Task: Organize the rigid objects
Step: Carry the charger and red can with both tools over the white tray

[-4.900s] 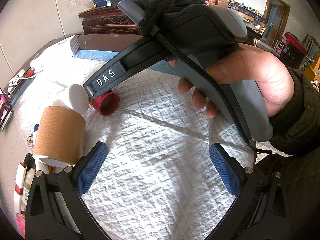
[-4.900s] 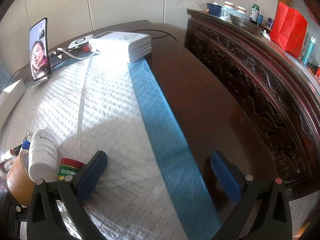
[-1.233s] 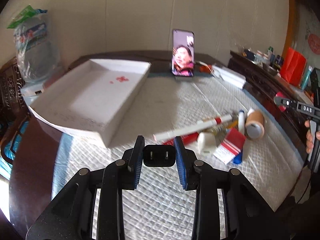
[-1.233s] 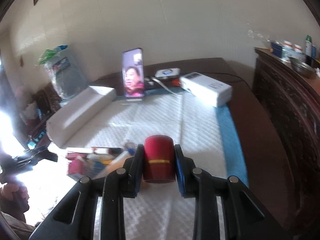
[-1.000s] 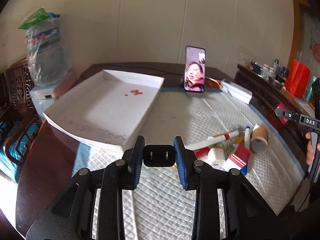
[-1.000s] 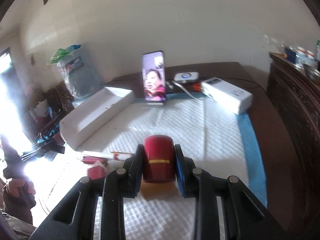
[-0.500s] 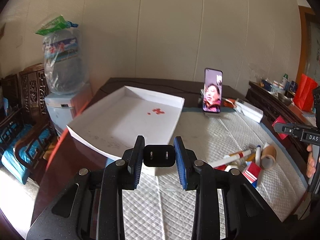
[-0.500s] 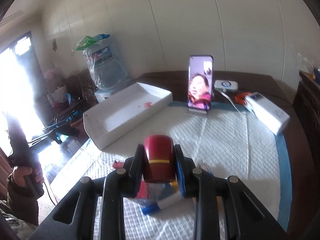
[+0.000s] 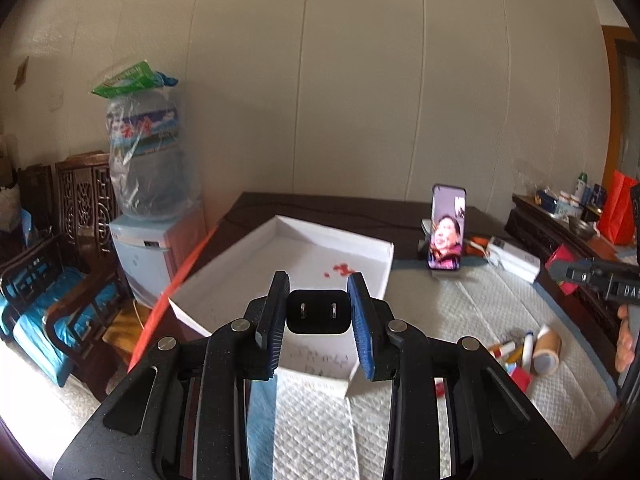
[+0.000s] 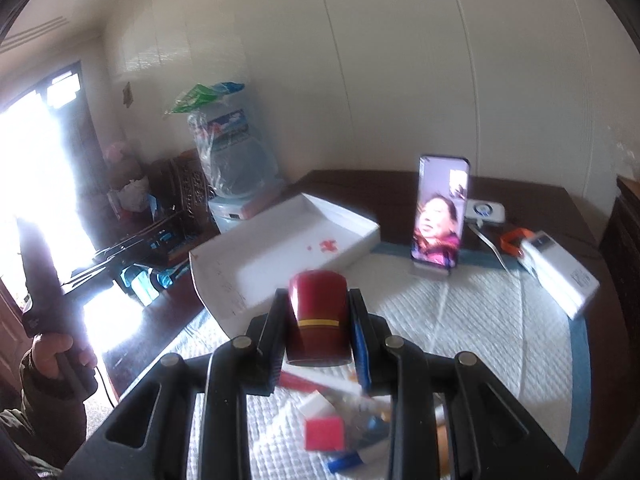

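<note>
My left gripper (image 9: pixel 319 316) is shut on a black two-prong plug adapter (image 9: pixel 319 312) and holds it in the air in front of the near end of a white shallow box (image 9: pixel 248 264). My right gripper (image 10: pixel 318 320) is shut on a dark red cylindrical cap with a gold band (image 10: pixel 318 316), raised above the pile of small items (image 10: pixel 340 424). The white box (image 10: pixel 248 276) lies ahead and left of it. The pile, with a brown tape roll (image 9: pixel 547 350) and pens, also shows at the right in the left wrist view.
A phone on a stand (image 9: pixel 446 234) shows a video call behind the box; it also shows in the right wrist view (image 10: pixel 440 216). A white power bank (image 10: pixel 560 276) lies at the right. A water dispenser (image 9: pixel 148 200) and carved chairs stand left of the table.
Both grippers have risen and drawn back from the table, still shut on the plug adapter and the red cap. The white box now sits closer ahead of both.
</note>
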The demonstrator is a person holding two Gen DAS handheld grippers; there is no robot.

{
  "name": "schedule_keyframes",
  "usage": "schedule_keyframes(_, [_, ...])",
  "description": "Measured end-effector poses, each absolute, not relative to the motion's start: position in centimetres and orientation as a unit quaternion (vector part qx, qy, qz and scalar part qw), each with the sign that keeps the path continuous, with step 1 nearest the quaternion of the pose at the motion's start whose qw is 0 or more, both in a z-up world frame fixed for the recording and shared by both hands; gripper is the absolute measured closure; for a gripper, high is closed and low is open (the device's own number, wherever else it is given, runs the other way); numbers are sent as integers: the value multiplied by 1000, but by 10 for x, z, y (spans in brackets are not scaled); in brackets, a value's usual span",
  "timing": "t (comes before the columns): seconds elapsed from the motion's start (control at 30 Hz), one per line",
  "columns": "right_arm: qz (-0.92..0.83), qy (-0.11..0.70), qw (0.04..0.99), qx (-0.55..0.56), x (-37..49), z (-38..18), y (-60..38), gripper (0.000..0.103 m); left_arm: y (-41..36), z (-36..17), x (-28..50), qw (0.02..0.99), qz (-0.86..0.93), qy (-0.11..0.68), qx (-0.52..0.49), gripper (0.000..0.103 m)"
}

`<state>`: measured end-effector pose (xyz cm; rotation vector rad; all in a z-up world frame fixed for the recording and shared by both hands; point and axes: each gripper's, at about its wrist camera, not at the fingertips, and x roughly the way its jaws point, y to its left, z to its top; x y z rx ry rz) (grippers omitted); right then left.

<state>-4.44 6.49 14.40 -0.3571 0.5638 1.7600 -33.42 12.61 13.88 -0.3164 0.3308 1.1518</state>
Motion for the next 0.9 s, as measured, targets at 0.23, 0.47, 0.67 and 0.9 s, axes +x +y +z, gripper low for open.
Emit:
schedule_keyframes(0.23, [768,268,561,-155,-66,138,95,75,147,141,-342,795,568,148,-153,74])
schedule_keyframes(0.47, [769,282,551,-157,-81,140,123,75,174,132,-341,774,591,158,-161,74])
schedule_keyframes(0.67, [770,302,529,-190,-106,130,155,75,210,112,-338,753,608,160,-196,73])
schedule_keyframes(0.9, [764,308,521,-224,-138,113,191,75,255,85,-321,729,618,201,-213,73])
